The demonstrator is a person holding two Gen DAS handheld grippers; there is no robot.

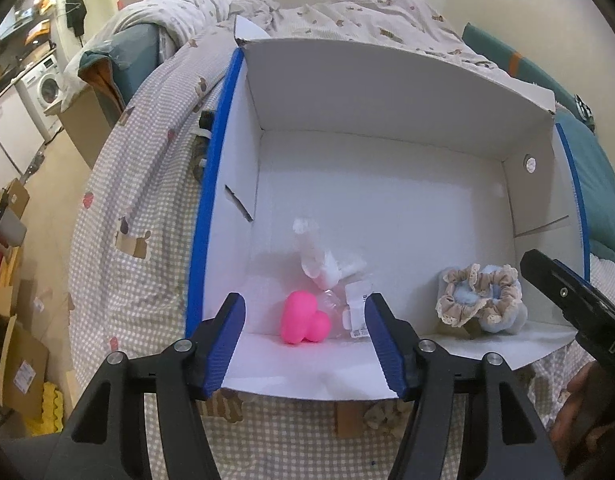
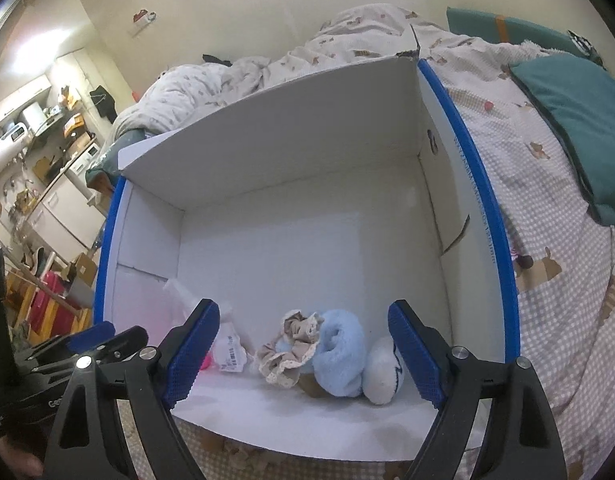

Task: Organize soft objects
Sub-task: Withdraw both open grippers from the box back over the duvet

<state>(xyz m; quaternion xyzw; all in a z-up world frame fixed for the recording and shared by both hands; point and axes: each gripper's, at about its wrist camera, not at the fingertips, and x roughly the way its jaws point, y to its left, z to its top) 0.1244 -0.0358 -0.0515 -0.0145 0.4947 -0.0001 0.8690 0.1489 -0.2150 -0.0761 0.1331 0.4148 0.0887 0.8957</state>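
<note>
A white cardboard box with blue edges (image 1: 387, 92) (image 2: 267, 132) sits open on the bed. On its floor by the near wall lie a pink soft toy (image 1: 303, 322) and a clear bag of white stuffing (image 1: 327, 268). My left gripper (image 1: 305, 344) hangs open above them, its pads touching nothing. Further right lie a beige lace scrunchie (image 1: 467, 296) (image 2: 293, 346), a rolled light-blue cloth (image 2: 341, 356) and a white sock ball (image 2: 383, 372). My right gripper (image 2: 303, 356) stands wide open over these, holding nothing.
The box rests on a checked bedspread (image 1: 139, 216) with a rumpled duvet (image 1: 347, 12) behind it and teal pillows (image 2: 579, 120) to the right. Left of the bed, the floor holds cardboard boxes (image 1: 15, 344) and a washing machine (image 1: 43, 88).
</note>
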